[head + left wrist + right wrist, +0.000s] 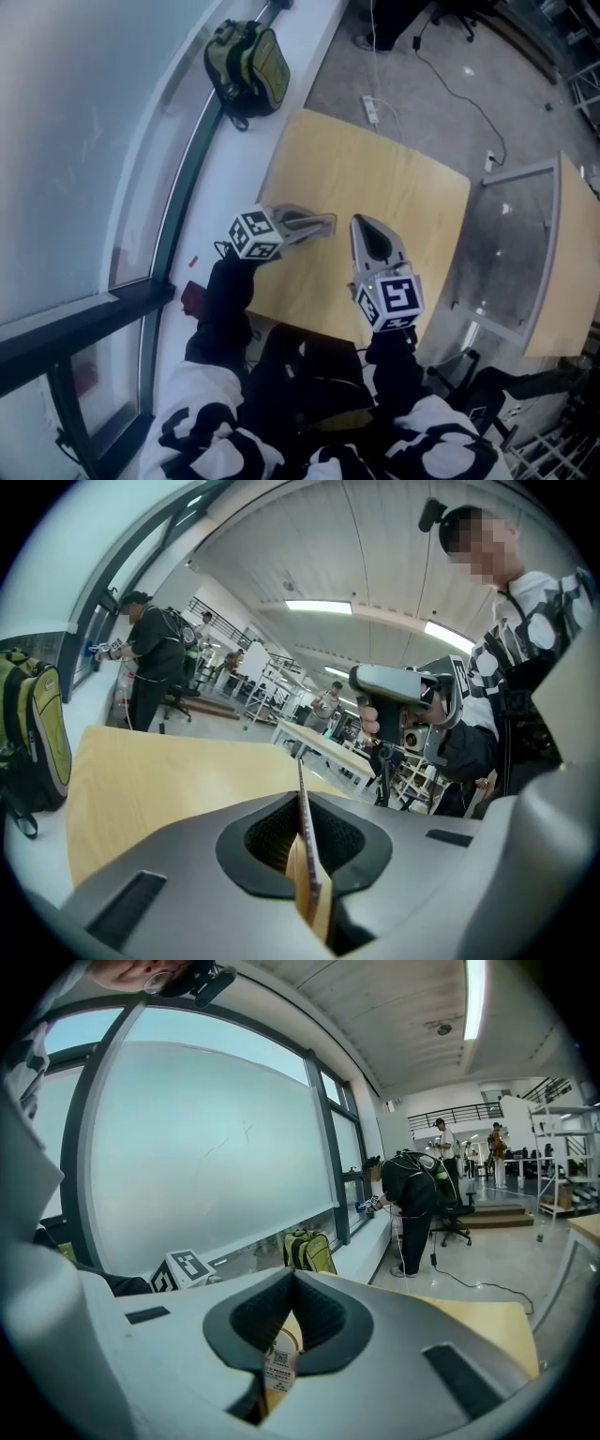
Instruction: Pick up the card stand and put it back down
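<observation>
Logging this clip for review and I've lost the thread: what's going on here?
A person stands over a wooden table with a claw in each hand. The left claw is shut on a thin flat piece seen edge-on, apparently the card stand. The right claw is shut beside it, with only a small printed label showing in its gap. A backpack sits on the window ledge.
</observation>
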`<action>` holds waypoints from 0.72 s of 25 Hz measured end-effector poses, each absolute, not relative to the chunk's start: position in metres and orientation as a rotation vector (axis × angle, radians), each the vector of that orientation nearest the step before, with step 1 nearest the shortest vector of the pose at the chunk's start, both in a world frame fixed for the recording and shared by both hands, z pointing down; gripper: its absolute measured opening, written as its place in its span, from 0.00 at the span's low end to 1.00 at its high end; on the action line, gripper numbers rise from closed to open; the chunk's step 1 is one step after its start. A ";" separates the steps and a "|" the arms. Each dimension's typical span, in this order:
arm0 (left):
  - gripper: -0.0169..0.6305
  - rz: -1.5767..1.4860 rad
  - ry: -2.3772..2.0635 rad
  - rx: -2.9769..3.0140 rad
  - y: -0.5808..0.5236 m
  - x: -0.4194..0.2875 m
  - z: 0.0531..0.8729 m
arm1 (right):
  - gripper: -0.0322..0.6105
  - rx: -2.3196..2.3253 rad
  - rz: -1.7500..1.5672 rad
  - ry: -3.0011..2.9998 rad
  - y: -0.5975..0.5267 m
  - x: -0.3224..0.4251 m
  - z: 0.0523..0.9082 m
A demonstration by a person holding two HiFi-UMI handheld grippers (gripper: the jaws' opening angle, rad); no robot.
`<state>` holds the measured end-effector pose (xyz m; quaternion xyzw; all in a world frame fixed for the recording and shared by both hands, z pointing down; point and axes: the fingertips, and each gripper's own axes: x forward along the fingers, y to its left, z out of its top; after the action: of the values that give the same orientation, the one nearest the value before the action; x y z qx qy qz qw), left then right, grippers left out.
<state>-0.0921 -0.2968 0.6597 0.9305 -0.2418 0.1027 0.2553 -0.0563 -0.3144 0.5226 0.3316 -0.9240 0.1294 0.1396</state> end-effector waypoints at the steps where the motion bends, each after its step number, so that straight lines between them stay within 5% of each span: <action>1: 0.06 0.271 -0.665 2.512 -0.290 -0.092 0.653 | 0.08 0.963 0.369 -2.672 -0.309 -0.055 0.517; 18: 0.06 0.242 -1.238 2.230 -0.216 -0.141 0.525 | 0.09 0.988 0.201 -2.776 -0.256 -0.052 0.440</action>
<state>-0.1406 -0.2161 0.5253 0.8341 -0.4631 0.0905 0.2858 -0.0515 -0.2561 0.4400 0.3330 -0.9358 0.0679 0.0940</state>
